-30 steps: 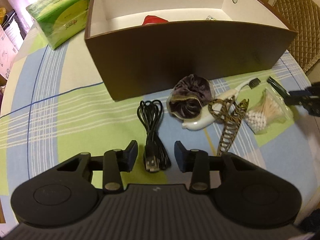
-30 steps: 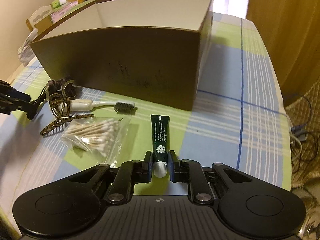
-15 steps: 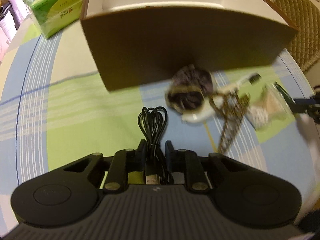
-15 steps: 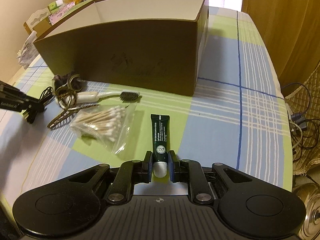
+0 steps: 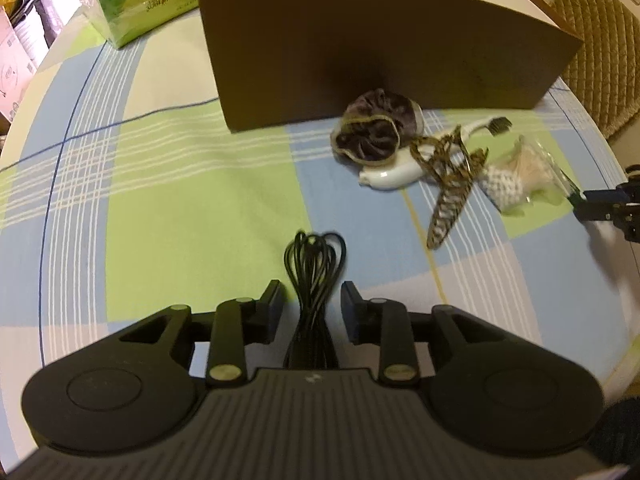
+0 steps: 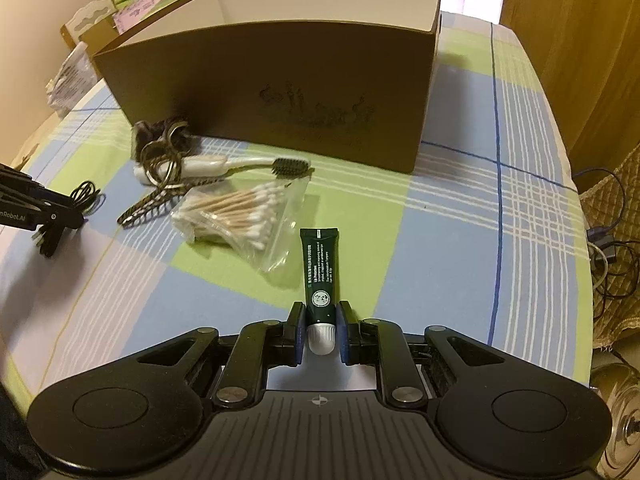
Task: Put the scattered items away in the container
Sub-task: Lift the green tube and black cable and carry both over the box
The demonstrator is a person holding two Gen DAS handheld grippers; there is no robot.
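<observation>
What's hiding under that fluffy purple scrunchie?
The scrunchie lies on the white toothbrush; its handle end pokes out below and the bristle head to the right. The middle is covered, so nothing more shows.

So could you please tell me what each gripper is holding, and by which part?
The right gripper grips the green tube beside its white cap; the left gripper, opening, straddles the black cable unheld.

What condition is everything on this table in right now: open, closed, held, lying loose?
Brown box: open top, upright.
Green tube: capped, clamped in right gripper.
Black cable: coiled, between left gripper, whose jaws are opening, pads clear.
Cotton swabs: bagged, lying loose.
Toothbrush: lying flat.
Scrunchie: against box.
Hair clip: lying loose.
Tissue pack: wrapped.
</observation>
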